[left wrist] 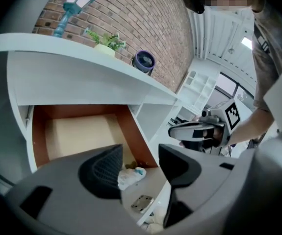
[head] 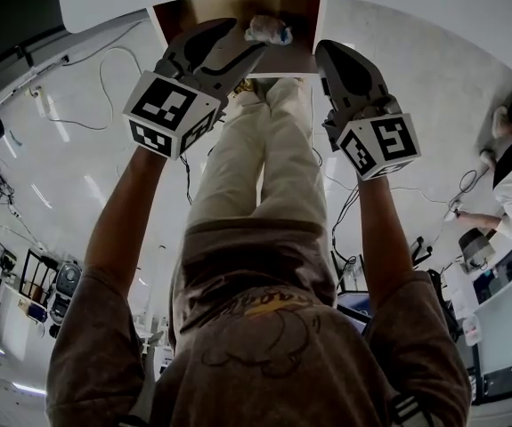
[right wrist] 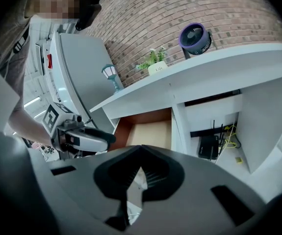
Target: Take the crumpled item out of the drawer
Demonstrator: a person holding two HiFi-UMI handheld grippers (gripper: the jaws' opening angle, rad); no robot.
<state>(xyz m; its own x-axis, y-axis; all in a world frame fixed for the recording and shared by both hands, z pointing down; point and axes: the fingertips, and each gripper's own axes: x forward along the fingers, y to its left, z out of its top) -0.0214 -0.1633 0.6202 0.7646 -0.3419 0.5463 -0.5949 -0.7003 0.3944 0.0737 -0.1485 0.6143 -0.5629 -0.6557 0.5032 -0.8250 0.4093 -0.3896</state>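
As left gripper view alone shows, fingers [left wrist: 104, 170] apart, crumpled item [left wrist: 131, 176] beside

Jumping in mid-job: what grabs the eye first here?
The open brown wooden drawer under the white desk, with a crumpled white wad at its near end. The left gripper points at it, jaws apart, not gripping; the right gripper is shut alongside.

A purple fan [right wrist: 194, 37], a small green plant [right wrist: 155, 61] and a little blue lamp [right wrist: 111, 76] stand on a white shelf [right wrist: 229, 60]. Behind them is a brick wall [right wrist: 170, 13]. A black box [right wrist: 208, 147] with wires sits under the shelf.
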